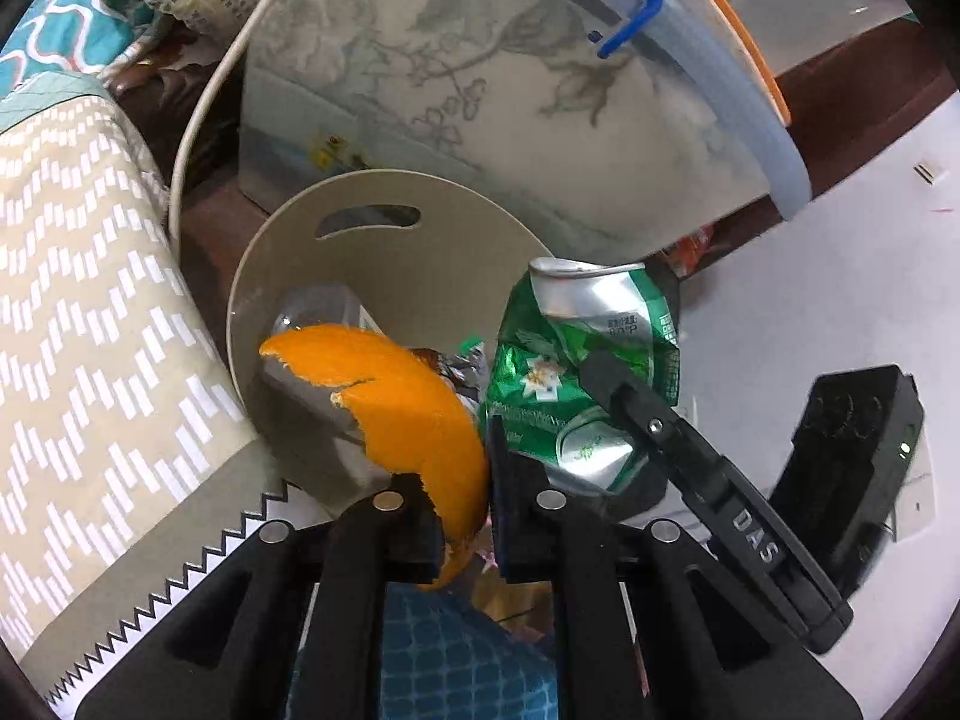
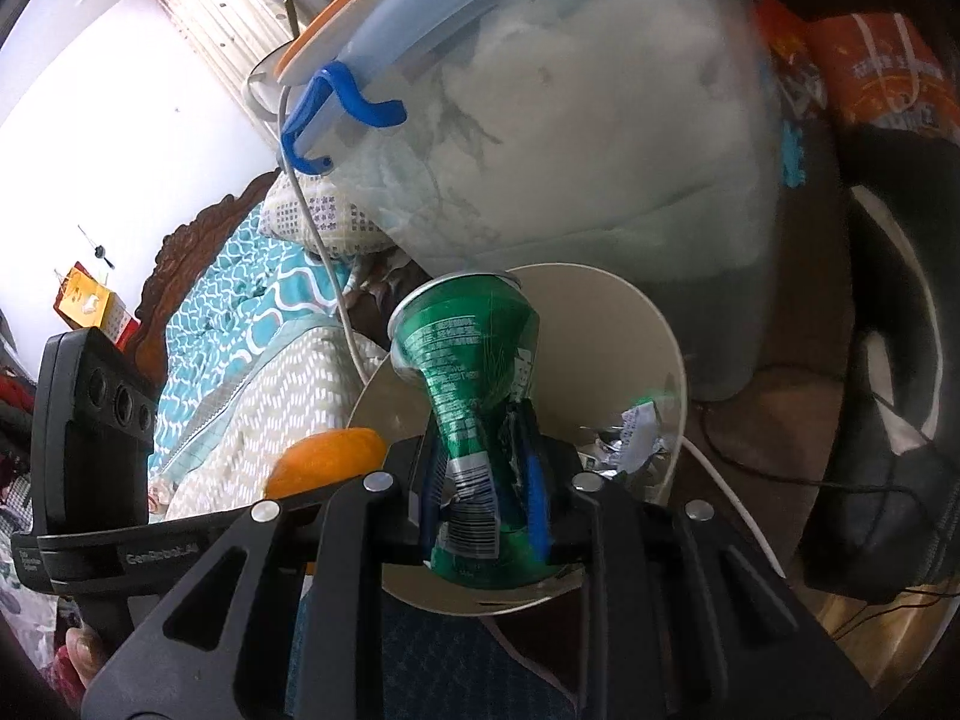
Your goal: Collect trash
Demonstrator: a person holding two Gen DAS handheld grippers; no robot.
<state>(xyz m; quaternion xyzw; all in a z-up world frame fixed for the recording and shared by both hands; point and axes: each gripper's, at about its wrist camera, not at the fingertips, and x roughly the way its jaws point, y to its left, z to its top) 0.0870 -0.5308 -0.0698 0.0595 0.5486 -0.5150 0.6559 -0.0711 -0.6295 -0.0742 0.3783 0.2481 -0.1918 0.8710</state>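
Note:
My left gripper [image 1: 465, 480] is shut on a curved piece of orange peel [image 1: 396, 396] and holds it over the round beige trash bin [image 1: 360, 204]. My right gripper [image 2: 480, 480] is shut on a crushed green can [image 2: 474, 372], held over the same bin [image 2: 666, 348]. The can [image 1: 588, 372] and the right gripper's body show at right in the left wrist view. The peel [image 2: 330, 456] and the left gripper's body show at left in the right wrist view. Crumpled wrappers [image 2: 624, 432] and a clear bottle [image 1: 318, 306] lie inside the bin.
A large clear storage box [image 1: 480, 90] with a blue clip [image 1: 636, 6] stands behind the bin. A patterned bed cover [image 1: 90, 330] lies at left. A white cable [image 1: 210, 102] curves past. A black shoe [image 2: 888, 420] lies at right.

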